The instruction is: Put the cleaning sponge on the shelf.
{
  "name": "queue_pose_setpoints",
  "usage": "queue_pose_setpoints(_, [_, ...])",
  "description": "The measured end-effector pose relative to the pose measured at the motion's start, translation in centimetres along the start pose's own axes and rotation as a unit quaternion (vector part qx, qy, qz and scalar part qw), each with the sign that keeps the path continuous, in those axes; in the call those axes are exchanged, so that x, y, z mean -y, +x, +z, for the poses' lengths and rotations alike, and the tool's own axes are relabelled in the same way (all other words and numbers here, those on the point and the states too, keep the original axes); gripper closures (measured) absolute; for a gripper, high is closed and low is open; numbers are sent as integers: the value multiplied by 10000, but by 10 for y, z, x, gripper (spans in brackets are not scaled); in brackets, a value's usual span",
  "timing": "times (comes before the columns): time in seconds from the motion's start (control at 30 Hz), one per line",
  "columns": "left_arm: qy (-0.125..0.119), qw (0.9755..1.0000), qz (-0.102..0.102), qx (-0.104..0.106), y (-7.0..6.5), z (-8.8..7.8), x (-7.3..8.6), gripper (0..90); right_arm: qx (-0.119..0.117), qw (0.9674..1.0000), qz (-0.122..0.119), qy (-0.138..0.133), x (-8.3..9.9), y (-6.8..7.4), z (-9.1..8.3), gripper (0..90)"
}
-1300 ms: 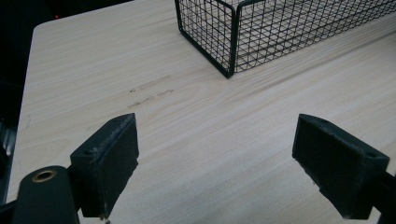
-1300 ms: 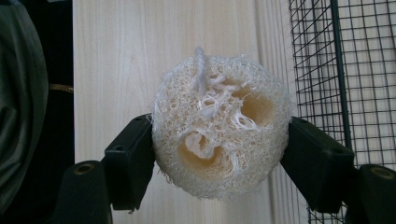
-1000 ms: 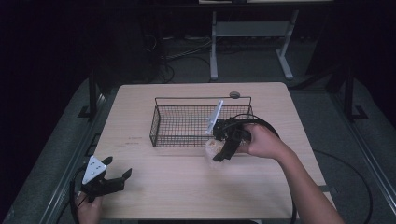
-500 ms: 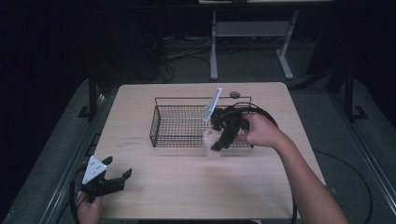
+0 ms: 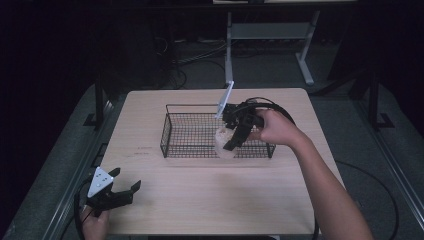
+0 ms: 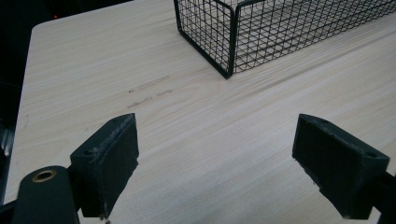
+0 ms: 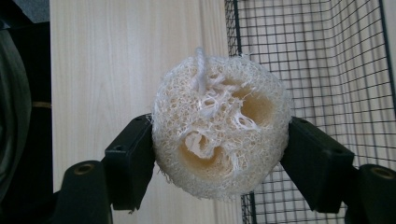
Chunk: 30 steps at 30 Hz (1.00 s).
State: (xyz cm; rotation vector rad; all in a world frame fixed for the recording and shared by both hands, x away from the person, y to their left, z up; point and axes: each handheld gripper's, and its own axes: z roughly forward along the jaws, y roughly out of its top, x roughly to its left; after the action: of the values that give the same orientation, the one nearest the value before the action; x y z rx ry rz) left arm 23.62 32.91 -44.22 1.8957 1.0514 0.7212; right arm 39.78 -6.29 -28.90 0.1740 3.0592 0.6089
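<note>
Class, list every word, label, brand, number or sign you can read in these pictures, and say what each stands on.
None can be read.
Faint marks on the table by the wire basket: too blurred to read.
The loofah in the right tongs carries no writing.

My left hand point(image 5: 92, 226) sits at seven o'clock, low by the near edge, and its gripper point(image 5: 120, 192) points toward two o'clock with jaws spread wide and nothing between them. My right arm point(image 5: 325, 185) reaches from five o'clock up toward eleven, hand point(image 5: 277, 127) wrapped on the right gripper point(image 5: 231, 142), tilted downward, its jaws clamped on a loofah point(image 7: 219, 126).
</note>
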Motion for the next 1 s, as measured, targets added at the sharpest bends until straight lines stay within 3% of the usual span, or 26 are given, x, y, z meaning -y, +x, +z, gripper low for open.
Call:
queue_pose_setpoints(0.57, [0,10000,12,3,1,0,0,137,121,9997,214,-16,-7,-32,-10,287])
queue_pose_setpoints(1.0, [17,10000,9,18,0,1,0,137,117,9984,551,56,3,-59,6,287])
